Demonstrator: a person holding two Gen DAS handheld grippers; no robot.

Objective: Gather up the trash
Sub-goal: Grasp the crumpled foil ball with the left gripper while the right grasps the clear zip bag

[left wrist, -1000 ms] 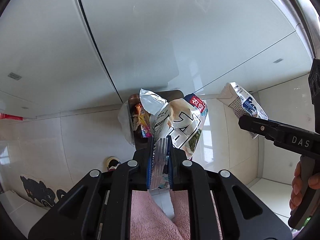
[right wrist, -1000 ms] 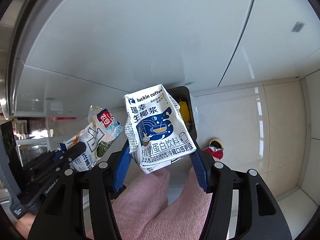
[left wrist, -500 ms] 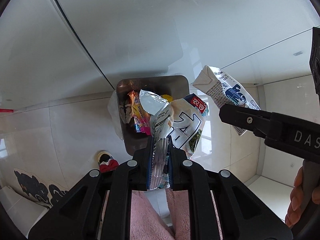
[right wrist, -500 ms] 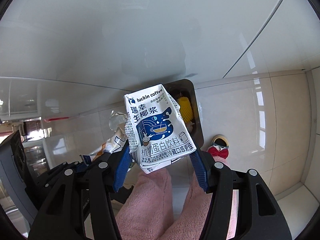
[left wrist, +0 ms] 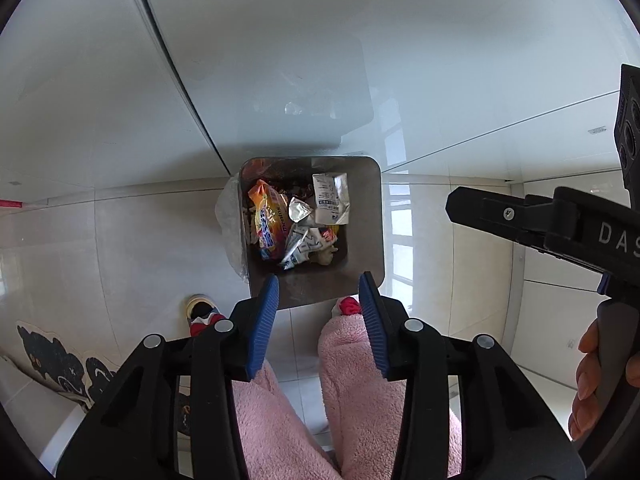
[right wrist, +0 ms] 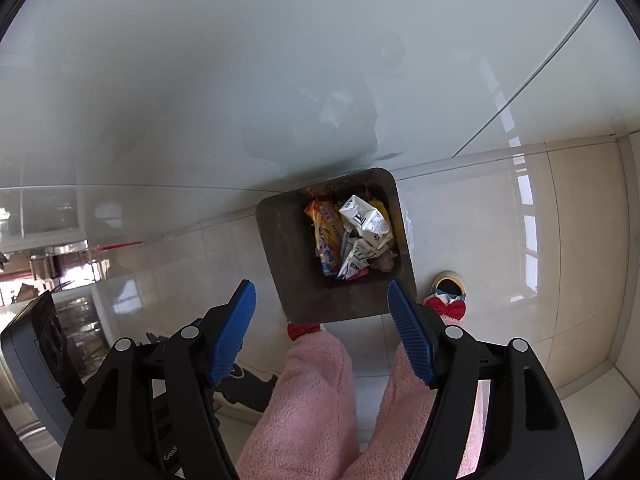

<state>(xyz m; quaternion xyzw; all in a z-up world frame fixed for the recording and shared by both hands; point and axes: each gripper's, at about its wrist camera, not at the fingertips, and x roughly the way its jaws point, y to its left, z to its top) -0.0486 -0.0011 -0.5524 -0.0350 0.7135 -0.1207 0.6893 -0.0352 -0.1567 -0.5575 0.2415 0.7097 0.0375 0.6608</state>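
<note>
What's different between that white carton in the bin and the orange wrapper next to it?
The carton is white with small dark print and crumpled into a boxy lump; the wrapper is orange and blue, and longer. The carton lies toward the bin's back, the wrapper along its left side. Both sit inside the bin.

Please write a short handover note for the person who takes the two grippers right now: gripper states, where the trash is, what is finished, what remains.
Left gripper: open, empty, above the bin.
Right gripper: open, empty, also above the bin.
Trash: white carton, orange wrapper and white snack bag lie inside the bin.
Done: nothing is left in either gripper; these pieces are binned.
Left: no other trash shows in these views; look around for more before you stop.
</note>
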